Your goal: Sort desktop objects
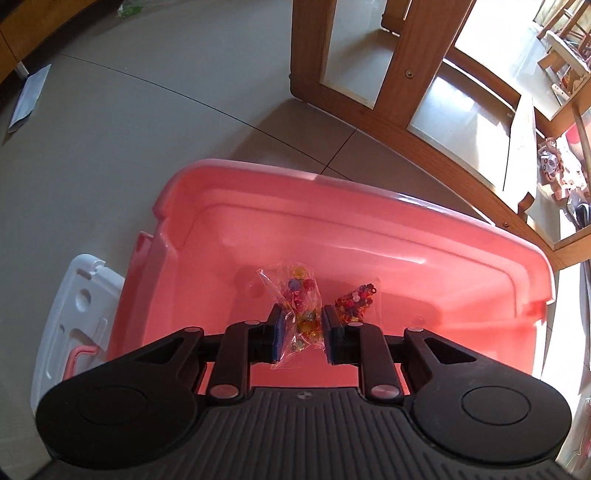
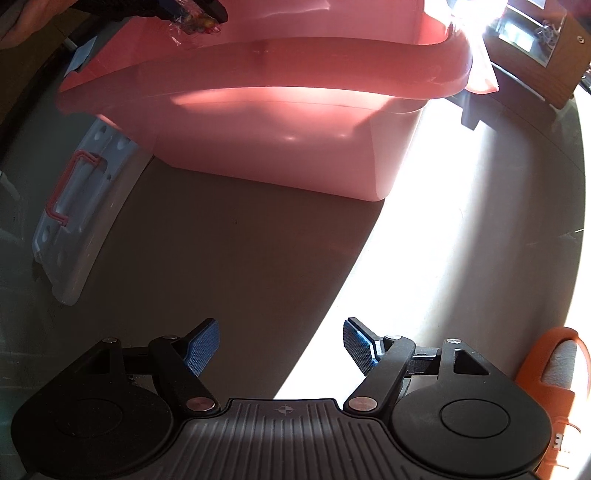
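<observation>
White lid (image 1: 70,314): lies flat on the floor just left of the bin, with a pink handle (image 1: 79,356) on it; in the right wrist view it shows again (image 2: 79,218) at the left, beside the bin's outer wall.
Pink storage bin (image 1: 236,177): stands open on the tiled floor (image 1: 147,122); the right wrist view shows its rim and outer side (image 2: 280,147) from lower down.
Left gripper (image 1: 301,332): held above the bin's inside, its blue-padded fingers (image 1: 279,332) drawn narrow on either side of a clear bag; whether the pads actually press the bag cannot be told for certain, but it hangs between them.
Clear bag of coloured beads (image 1: 301,306): sits between the left fingers, over the bin floor; it also appears at the top left of the right wrist view (image 2: 195,26), above the bin's rim.
Second bead bag (image 1: 354,301): lies on the bin's bottom just right of the held bag, filled with small red and dark pieces.
Wooden furniture frame (image 1: 395,96): stands behind the bin on the floor.
Right gripper (image 2: 280,345): hovers low above the floor in front of the bin, fingers (image 2: 201,349) spread wide and holding nothing.
Orange item (image 2: 550,384): at the right edge by the right gripper; its kind cannot be told.
</observation>
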`<state>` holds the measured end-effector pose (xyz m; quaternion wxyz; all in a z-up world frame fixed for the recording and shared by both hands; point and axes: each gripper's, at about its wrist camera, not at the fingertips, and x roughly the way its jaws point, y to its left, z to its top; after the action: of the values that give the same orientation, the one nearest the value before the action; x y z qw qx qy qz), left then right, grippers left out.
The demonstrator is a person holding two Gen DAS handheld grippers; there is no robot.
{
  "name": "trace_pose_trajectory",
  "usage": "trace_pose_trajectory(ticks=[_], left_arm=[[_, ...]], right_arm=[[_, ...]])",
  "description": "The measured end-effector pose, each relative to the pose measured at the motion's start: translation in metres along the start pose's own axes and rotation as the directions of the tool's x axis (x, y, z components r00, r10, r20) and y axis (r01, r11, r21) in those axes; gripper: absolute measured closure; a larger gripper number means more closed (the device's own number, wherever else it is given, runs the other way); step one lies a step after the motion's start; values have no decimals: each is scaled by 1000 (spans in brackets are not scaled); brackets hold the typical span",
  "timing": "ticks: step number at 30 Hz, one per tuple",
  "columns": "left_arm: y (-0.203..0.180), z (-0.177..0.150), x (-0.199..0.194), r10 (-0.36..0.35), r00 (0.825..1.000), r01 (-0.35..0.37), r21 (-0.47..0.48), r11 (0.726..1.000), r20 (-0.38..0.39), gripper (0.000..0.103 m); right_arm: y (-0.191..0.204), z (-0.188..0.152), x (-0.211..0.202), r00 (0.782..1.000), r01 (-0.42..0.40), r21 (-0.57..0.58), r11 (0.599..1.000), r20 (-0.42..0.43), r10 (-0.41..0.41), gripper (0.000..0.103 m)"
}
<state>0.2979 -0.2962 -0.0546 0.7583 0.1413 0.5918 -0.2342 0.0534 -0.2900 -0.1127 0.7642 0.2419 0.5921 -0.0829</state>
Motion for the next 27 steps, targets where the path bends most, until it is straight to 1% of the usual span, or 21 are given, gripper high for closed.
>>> trace_pose_trajectory(ticks=[4,9,14,18,27], left_arm=[[1,6,26,11,999,-9,34,999,-50,81],[-4,7,48,21,995,-13,85,996,-99,81],[-15,9,64,22,992,-6,125,992,-126,81],[-22,8,75,39,990,-15,167,986,-138,81],[-15,-8,86,49,986,-26,145,989,-160,81]], right_arm=[[0,0,12,1000,9,-15,1000,-24,-9,32],[-3,3,22,999,13,19,1000,-38,-12,32],[-2,5,27,999,9,29,1000,-45,-7,32],[-1,5,30,998,11,32,999,-55,-9,32],[-4,7,32,998,7,59,998,-55,-4,32]])
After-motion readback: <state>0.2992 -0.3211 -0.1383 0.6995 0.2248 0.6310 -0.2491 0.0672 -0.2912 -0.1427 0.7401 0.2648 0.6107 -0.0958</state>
